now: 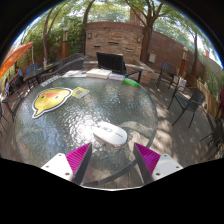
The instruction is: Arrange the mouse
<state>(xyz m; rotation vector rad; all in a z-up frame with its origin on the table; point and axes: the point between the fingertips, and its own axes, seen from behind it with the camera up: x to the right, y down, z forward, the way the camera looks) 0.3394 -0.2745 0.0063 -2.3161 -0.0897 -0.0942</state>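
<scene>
— So where's the mouse (110,133)?

— Low in the frame's centre, a rounded white shape lying on the glass table (75,125), just ahead of the gripper (113,160).

— And the claw?

— Spread wide, holding nothing; its magenta pads (79,156) sit at either side, lower left and lower right.

— Anything else on that glossy round top?

— A flat yellow mat (50,101) at centre left, a dark laptop (111,64) at upper centre, and metal chairs (187,104) at right.

glass table (150,118) | white mouse (110,133) | yellow mat (50,101) | laptop (111,64)
</scene>
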